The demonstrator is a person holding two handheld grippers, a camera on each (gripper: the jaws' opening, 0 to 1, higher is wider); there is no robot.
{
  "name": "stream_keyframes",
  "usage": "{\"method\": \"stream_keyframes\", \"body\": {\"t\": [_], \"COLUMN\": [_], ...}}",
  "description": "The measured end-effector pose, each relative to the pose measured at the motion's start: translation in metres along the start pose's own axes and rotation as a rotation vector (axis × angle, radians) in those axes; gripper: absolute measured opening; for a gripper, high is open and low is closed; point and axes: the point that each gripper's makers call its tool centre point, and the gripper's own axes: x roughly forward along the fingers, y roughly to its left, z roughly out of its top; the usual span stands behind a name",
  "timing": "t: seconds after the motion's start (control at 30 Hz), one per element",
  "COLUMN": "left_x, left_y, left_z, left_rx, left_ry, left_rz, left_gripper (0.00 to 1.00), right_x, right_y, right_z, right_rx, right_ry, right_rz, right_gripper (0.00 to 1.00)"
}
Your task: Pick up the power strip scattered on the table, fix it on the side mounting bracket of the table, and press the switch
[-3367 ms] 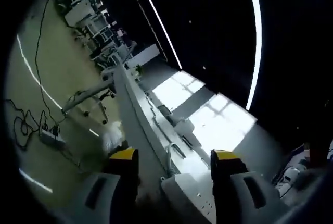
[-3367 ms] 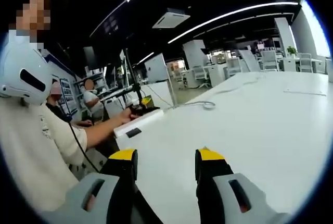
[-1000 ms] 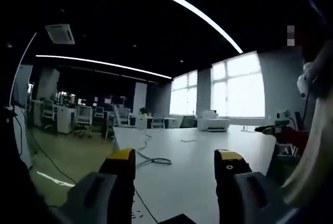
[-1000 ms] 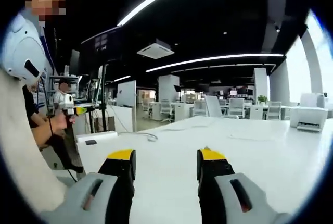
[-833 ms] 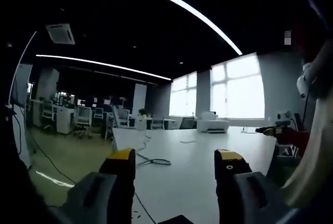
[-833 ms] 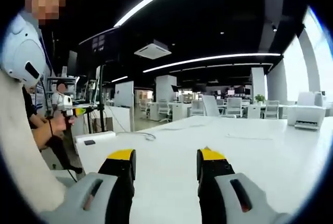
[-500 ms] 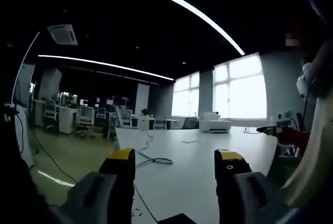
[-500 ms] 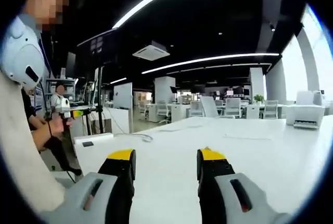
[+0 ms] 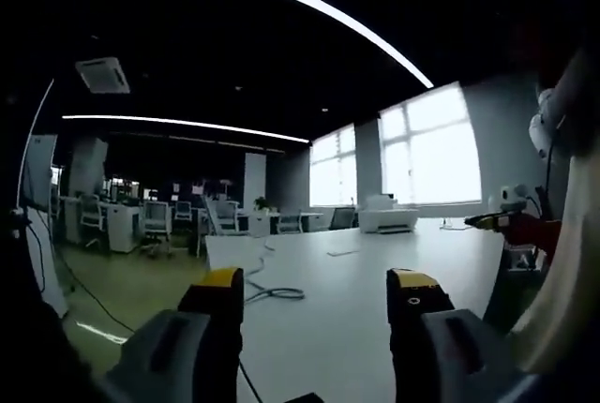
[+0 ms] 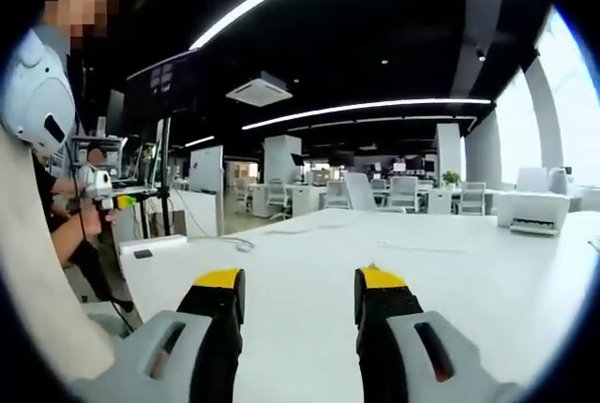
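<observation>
power strip lies far left of the empty, parted right gripper.

Two matching hand-held grippers, grey bodies with yellow-capped black jaws

The left hand-held gripper has two chunky light-grey plastic arms, each with a dark oblong slot, ending in black jaws with bright yellow tips. The right hand-held gripper is the same build: grey shells, dark slots, black jaws, yellow caps. In the right gripper view the person's cream sleeve runs down the side, with a white rounded shell with a dark slot above it.
</observation>
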Motion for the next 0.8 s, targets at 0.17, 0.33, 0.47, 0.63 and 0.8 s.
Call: {"method": "stream_keyframes", "body": {"t": [0.17,0.33,0.47,0.63,0.8], "left_x": [-0.004,-0.005,-0.006,-0.015,-0.023], "left_y": [0.007,0.011,0.012,0.031,0.043], "left_z": [0.001,-0.002,-0.002,-0.007,-0.012], "left_rx": [-0.001,-0.001,-0.015,-0.01,0.003], "left_ry": [0.007,0.025,0.029,0.108,0.189], "left_rz": [0.021,0.036,0.04,0.142,0.188], "left_gripper": [0.66,0.66,0.65,0.65,0.62], "right_x": [-0.001,0.001,0.003,0.002,0.0], "right_y": [-0.004,-0.006,-0.007,-0.008,-0.01], "right_z": [0.002,0.005,0.006,0.005,0.001], "right_rx": [0.004,0.013,0.027,0.028,0.036], "right_ry": [-0.01,-0.023,-0.034,-0.031,-0.029], "right_rz": [-0.01,-0.008,-0.012,-0.016,-0.022], "right_gripper": [0.43,0.43,0.43,0.43,0.43]}}
